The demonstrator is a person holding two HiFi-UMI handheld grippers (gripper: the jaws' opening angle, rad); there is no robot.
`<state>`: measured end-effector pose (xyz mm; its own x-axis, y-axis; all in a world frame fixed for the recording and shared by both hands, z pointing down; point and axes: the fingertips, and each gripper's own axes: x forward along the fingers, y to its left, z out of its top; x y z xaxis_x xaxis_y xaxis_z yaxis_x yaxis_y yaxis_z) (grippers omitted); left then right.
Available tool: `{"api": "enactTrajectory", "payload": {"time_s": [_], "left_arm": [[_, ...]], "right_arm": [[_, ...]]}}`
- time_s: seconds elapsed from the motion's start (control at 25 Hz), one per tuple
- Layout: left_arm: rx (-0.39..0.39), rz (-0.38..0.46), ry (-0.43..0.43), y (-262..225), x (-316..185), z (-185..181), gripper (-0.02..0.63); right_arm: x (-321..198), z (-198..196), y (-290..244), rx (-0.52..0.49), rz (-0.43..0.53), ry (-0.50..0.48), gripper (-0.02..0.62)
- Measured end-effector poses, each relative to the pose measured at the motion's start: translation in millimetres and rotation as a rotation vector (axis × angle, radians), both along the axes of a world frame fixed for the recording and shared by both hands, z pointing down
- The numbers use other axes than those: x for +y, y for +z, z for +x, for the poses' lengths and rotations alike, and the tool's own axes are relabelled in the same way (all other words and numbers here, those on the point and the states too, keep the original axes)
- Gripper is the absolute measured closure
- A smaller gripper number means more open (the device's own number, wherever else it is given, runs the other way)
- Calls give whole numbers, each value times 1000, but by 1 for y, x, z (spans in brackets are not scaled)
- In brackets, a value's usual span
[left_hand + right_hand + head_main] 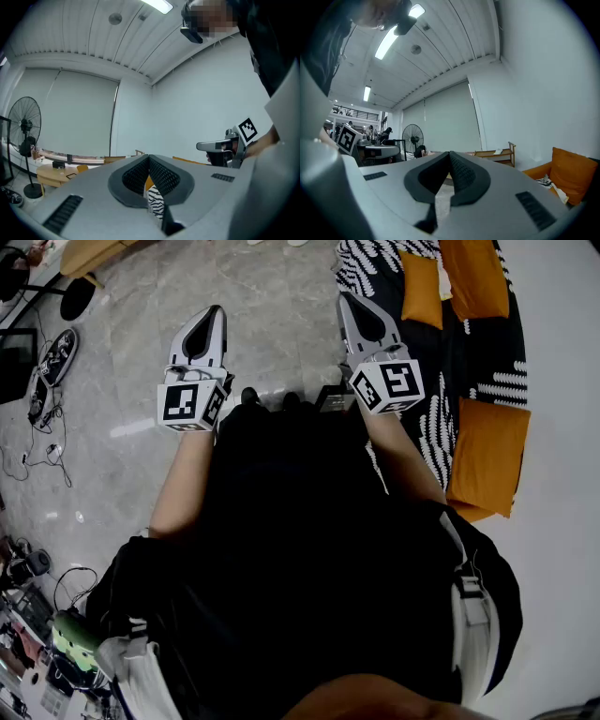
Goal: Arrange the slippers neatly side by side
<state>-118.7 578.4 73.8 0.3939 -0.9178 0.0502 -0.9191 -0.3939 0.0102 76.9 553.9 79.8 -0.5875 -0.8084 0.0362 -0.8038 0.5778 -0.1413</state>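
Observation:
No slipper shows in any view. In the head view my left gripper (215,311) and right gripper (344,298) are held out level over the grey stone floor (272,315), in front of the person's dark-clad body. Both have their jaws shut with nothing between them. The left gripper view looks along its shut jaws (149,157) across the room and catches the right gripper (224,146) at the right. The right gripper view shows its shut jaws (450,153), with the left gripper's marker cube (347,137) at the left.
A black-and-white patterned cover (487,362) with orange cushions (486,446) lies on the right. On the left of the floor are a black-and-white shoe (58,354) and loose cables (42,451). A standing fan (26,127) and a low wooden table (51,174) stand further off.

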Motion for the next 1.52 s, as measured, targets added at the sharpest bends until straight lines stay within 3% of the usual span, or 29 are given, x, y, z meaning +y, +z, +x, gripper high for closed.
{"api": "enactTrajectory", "payload": {"time_s": [0.28,0.48,1.12,1.36,1.52], "left_arm": [[17,-12,6,3,1,-3,591],[19,-23,4,5,-1,-3,592],[38,-40,30,5,-3,6,592],[66,-31,89,3,2,8,592],[80,-52,83,11,-3,-1,592]], "right_arm": [[1,-5,9,-18,-26,-6,565],[2,-6,8,41,7,-33,564],[-3,8,10,36,15,-41,564],[-3,5,19,20,-14,-48,563],[-6,7,16,14,39,-16,563]]}}
